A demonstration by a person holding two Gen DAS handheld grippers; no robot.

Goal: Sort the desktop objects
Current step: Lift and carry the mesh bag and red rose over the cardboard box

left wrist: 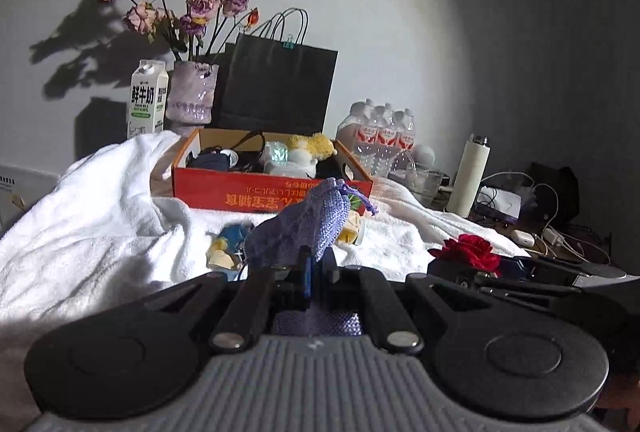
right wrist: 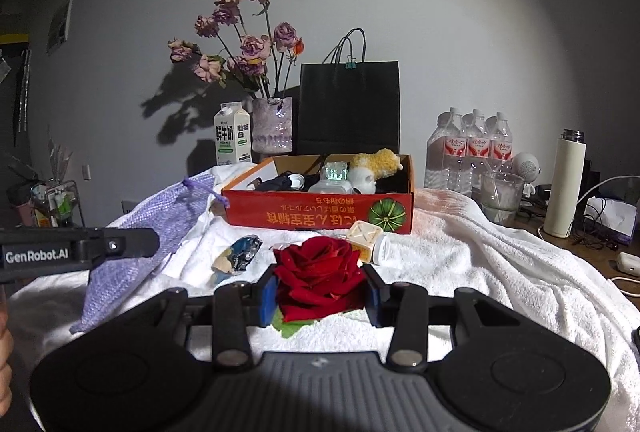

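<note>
My left gripper (left wrist: pixel 313 268) is shut on a purple knitted drawstring pouch (left wrist: pixel 304 224) and holds it above the white towel (left wrist: pixel 100 240). The pouch also shows at the left in the right wrist view (right wrist: pixel 160 228). My right gripper (right wrist: pixel 320 296) is closed around a red rose (right wrist: pixel 320 272), its pads against the bloom's sides; the rose shows in the left wrist view (left wrist: pixel 472 250) too. An orange cardboard box (right wrist: pixel 316 212) holding several small items stands behind on the towel. A blue-wrapped item (right wrist: pixel 240 258) and a small cream container (right wrist: pixel 368 238) lie in front of the box.
A milk carton (right wrist: pixel 232 140), a vase of dried flowers (right wrist: pixel 272 128) and a black paper bag (right wrist: pixel 348 108) stand behind the box. Water bottles (right wrist: pixel 468 152), a glass (right wrist: pixel 500 196), a white flask (right wrist: pixel 566 184) and tangled cables (left wrist: pixel 540 216) crowd the right side.
</note>
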